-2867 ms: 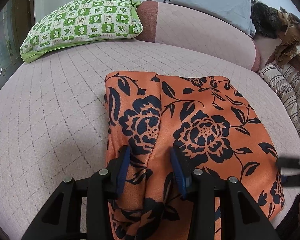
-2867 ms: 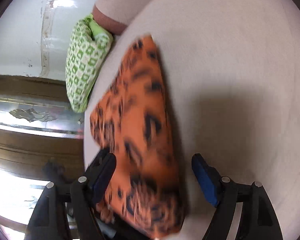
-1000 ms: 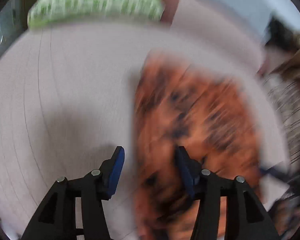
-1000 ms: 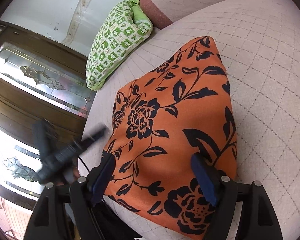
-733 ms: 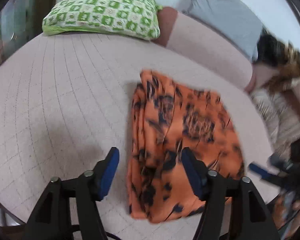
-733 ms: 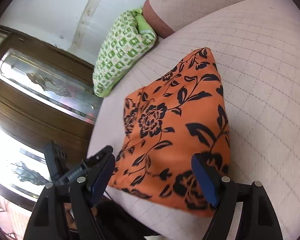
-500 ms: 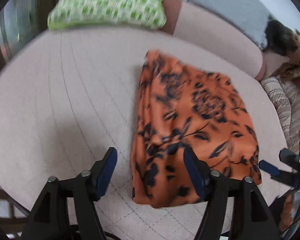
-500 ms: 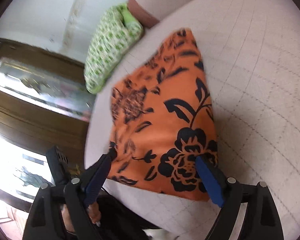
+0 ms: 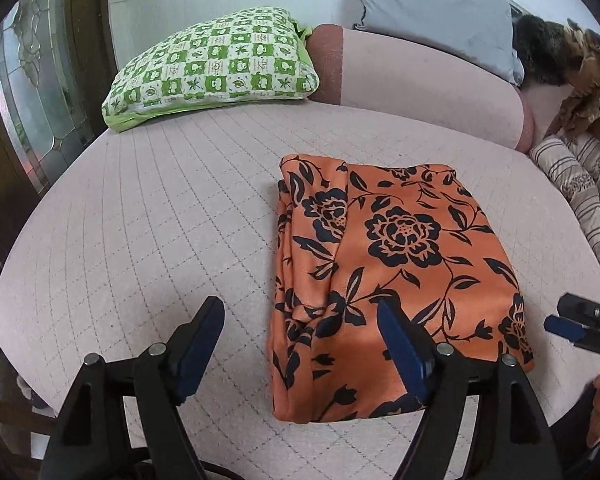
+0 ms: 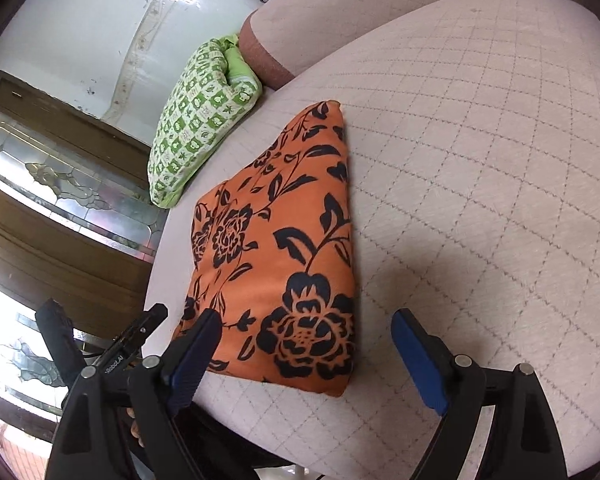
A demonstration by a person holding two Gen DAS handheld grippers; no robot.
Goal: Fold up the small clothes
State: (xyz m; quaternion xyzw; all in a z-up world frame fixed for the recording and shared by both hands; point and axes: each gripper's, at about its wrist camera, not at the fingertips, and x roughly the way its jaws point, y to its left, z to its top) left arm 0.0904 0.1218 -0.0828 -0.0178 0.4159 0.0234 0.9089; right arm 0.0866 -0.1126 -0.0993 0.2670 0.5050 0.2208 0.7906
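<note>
The folded orange floral garment (image 9: 384,276) lies flat on the quilted bed (image 9: 160,216), long axis running away from both hands. The left gripper (image 9: 300,340), jaws just widened and empty, hangs over its near left edge; the right gripper (image 10: 306,344), jaws wide and empty, straddles its near right corner.

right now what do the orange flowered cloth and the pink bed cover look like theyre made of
Orange flowered cloth: thin, smooth woven fabric with a slight sheen, perhaps satin; soft folds, printed dark flowers. Pink bed cover: matte quilted textile, stitched in a diamond grid, probably padded.
</note>
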